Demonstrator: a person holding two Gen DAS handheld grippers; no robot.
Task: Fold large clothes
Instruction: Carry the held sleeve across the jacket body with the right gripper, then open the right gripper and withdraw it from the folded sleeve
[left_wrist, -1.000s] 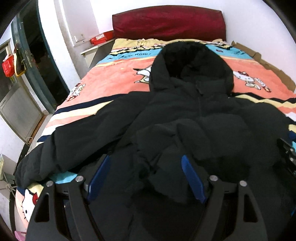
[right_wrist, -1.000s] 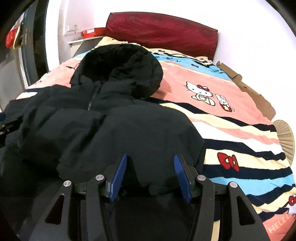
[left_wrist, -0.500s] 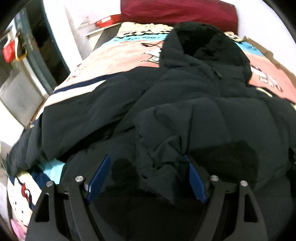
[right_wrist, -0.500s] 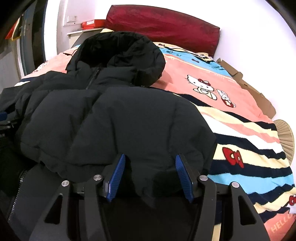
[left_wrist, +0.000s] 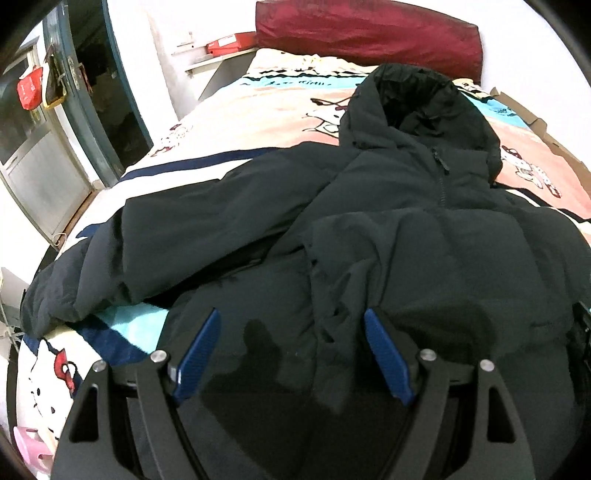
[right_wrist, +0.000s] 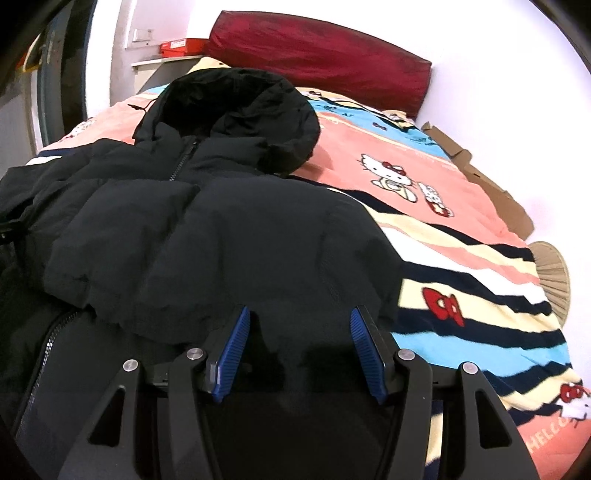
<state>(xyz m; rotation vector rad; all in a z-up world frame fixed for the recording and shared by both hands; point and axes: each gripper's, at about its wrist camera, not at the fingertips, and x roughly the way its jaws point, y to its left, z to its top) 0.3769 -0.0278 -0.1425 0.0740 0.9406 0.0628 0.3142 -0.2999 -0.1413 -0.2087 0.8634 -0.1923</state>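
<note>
One sleeve of the black jacket (left_wrist: 424, 251) lies folded across its chest; the other sleeve (left_wrist: 166, 236) sprawls beside it, unfolded. Both grippers' jaws released.

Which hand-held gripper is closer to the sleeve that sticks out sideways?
Left. The left hand-held gripper is open just right of the spread sleeve. The right hand-held gripper is open over the jacket's far side.

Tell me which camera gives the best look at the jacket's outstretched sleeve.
Left wrist view: the outstretched sleeve runs full length across the bedspread to its cuff near the bed's edge. The right wrist view catches only a dark sliver of it at the left border.
</note>
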